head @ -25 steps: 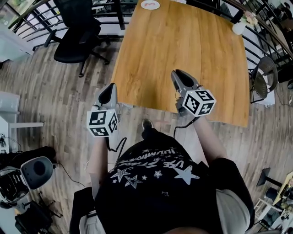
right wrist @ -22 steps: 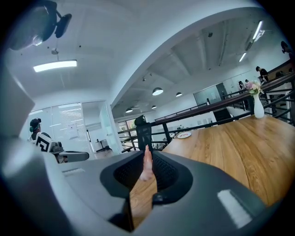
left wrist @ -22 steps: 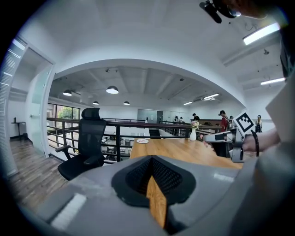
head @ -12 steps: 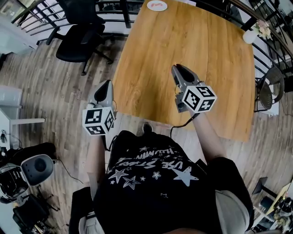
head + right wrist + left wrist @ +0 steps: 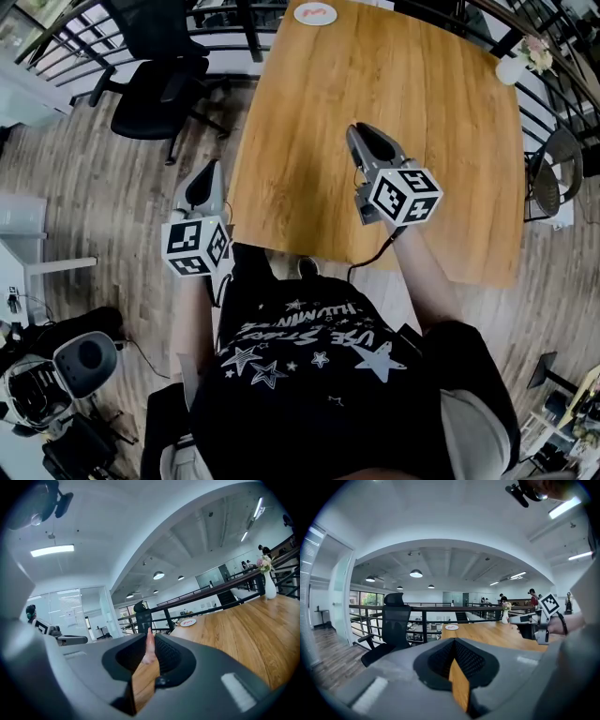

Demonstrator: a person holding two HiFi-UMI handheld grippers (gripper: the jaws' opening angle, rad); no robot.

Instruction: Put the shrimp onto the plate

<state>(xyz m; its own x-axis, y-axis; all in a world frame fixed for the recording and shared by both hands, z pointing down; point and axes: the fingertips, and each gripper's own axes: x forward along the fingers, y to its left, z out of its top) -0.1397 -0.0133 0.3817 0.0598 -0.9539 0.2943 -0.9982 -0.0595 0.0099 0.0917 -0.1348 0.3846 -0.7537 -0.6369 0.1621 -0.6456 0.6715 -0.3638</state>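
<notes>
A pale pink shrimp (image 5: 148, 645) stands upright between the jaws of my right gripper (image 5: 149, 634), which is shut on it. In the head view that gripper (image 5: 360, 133) hovers over the near half of the wooden table (image 5: 441, 122). The white plate (image 5: 315, 13) lies at the table's far edge with a red shape on it; it is small in the right gripper view (image 5: 188, 622) and the left gripper view (image 5: 451, 627). My left gripper (image 5: 207, 167) is off the table's left edge, above the floor, with its jaws together and nothing in them (image 5: 454, 641).
A black office chair (image 5: 155, 84) stands left of the table by the metal railing (image 5: 112, 37). At the table's far right corner stands a white vase with flowers (image 5: 513, 67). People stand far off beyond the railing (image 5: 533, 597).
Both grippers have moved forward along the table toward its far end; the right one now reaches farther over the tabletop. Jaws look unchanged.
</notes>
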